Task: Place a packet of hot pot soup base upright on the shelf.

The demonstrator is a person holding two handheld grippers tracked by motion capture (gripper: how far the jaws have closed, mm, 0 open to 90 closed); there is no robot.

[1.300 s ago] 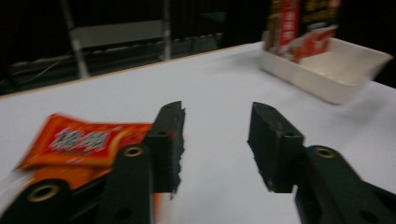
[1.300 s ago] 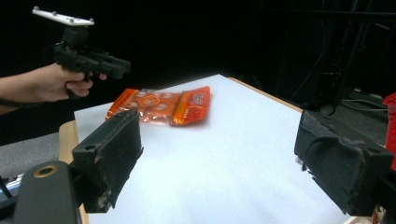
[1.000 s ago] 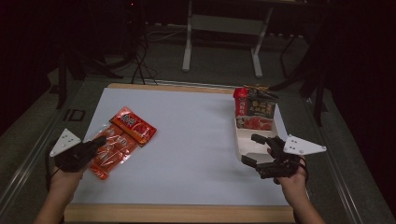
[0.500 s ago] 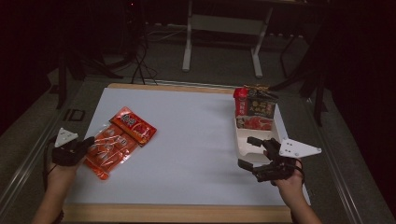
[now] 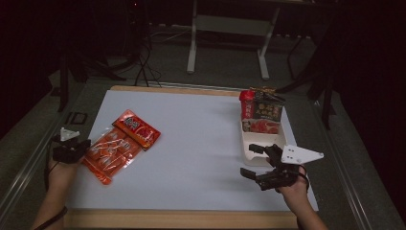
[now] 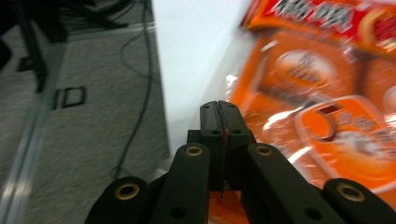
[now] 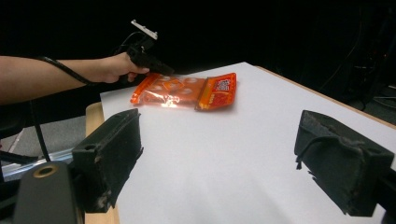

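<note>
Fingers (image 6: 219,122) of the left gripper (image 6: 219,112) were pinched flat together w/ a sliver of orange film showing in the seam, so it looked clamped on the near-left edge of the orange snack packet (image 5: 111,152). From the high view that gripper (image 5: 80,149) sat at the packet's left rim, right at the table's (image 5: 201,139) left border. Packet lay flat on the white surface, left of centre, w/ a smaller red packet (image 5: 136,129) touching its far end, maybe overlapping; couldn't tell which was on top.

Right gripper (image 5: 256,162) was wide open, nothing between the pads, hovering just in front of the white tray (image 5: 252,143), whose far end held a red cup (image 5: 247,104) and other food packs.

Judgement: step in hand was lifting or dragging the packet by its edge. To do it well: keep the bite on the sealed rim, not the slick middle; lift slow so film doesn't slip out; watch the red packet doesn't get dragged along. Thin grip, so risk of it peeling free.
</note>
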